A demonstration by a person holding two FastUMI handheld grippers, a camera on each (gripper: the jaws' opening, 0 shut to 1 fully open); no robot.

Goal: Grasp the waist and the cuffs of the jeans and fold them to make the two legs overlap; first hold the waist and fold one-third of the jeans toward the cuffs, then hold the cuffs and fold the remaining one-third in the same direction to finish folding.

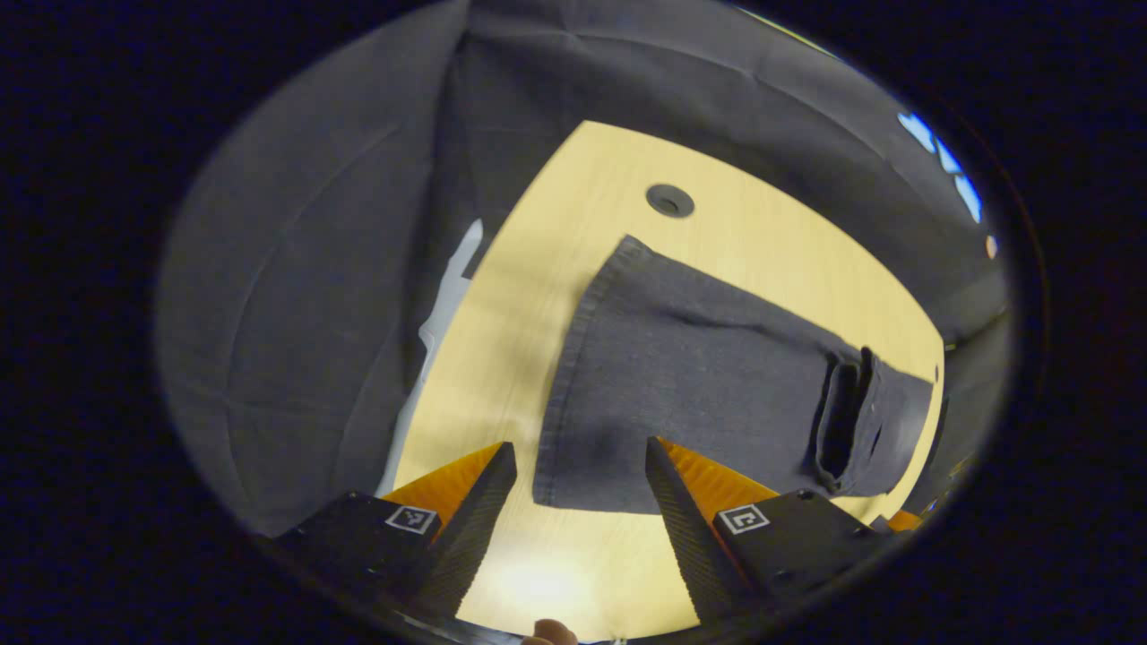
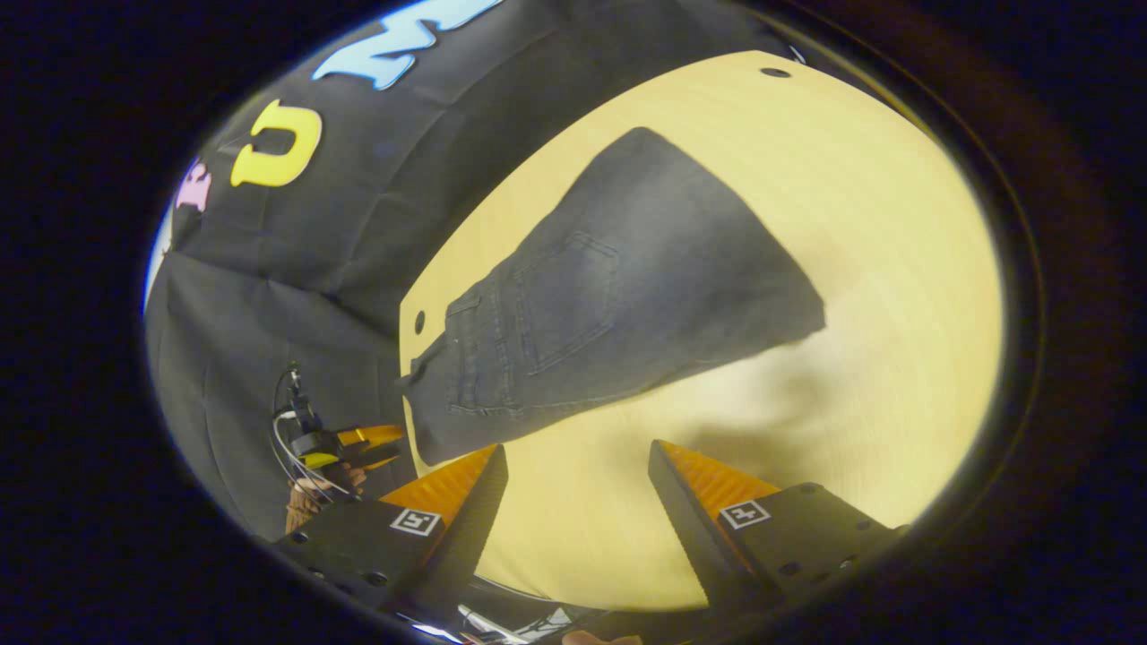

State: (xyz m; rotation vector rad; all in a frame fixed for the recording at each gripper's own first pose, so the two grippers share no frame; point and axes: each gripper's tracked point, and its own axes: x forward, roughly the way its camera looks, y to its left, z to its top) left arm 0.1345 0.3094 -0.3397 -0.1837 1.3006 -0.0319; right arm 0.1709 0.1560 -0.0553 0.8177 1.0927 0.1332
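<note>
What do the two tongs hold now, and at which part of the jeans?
Nothing is held. The left tongs stand open over the cuff end of the jeans, and the right tongs stand open near the waist end, above the table.

Dark grey jeans [image 1: 708,385] on a pale yellow wood-grain table [image 1: 789,251].

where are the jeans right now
The jeans lie flat on the wooden table, ahead of both open grippers, cuffs toward the left gripper.
</note>
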